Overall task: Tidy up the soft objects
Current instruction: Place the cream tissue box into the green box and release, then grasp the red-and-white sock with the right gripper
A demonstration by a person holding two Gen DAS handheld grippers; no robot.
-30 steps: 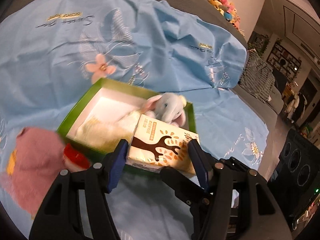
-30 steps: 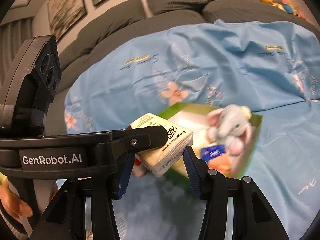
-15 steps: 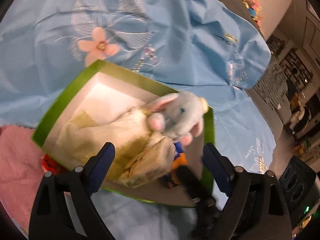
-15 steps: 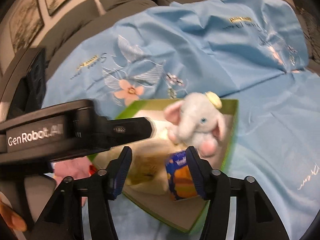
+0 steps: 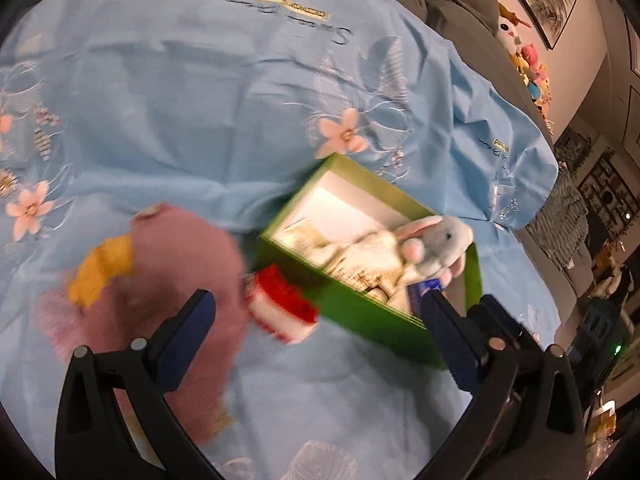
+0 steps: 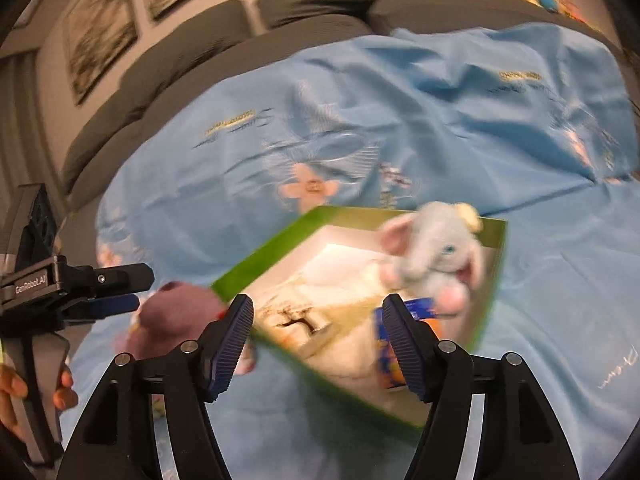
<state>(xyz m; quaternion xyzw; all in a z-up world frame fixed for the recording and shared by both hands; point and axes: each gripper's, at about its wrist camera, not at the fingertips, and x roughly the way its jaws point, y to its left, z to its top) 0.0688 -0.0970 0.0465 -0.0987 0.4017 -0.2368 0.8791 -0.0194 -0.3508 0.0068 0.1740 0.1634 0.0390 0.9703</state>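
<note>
Left tool (image 5: 316, 320) jaws just spread wide, empty, above red item (image 5: 282, 306), frame centre. Right tool (image 6: 318, 340) jaws just opening, empty, over green box (image 6: 494, 284) with elephant (image 6: 436, 254).

- The black body of the left gripper (image 6: 100, 304), at the left edge of the right wrist view, bears white lettering that reads "GenRobot.AI".
- The blue sheet (image 5: 200, 112) carries small yellow label patches with script lines beside them near its far edge; they appear upside down and too blurred to read.
- The cream tissue pack (image 6: 320, 320) in the green box (image 5: 360, 308) shows a brown tree drawing; its print is illegible.
</note>
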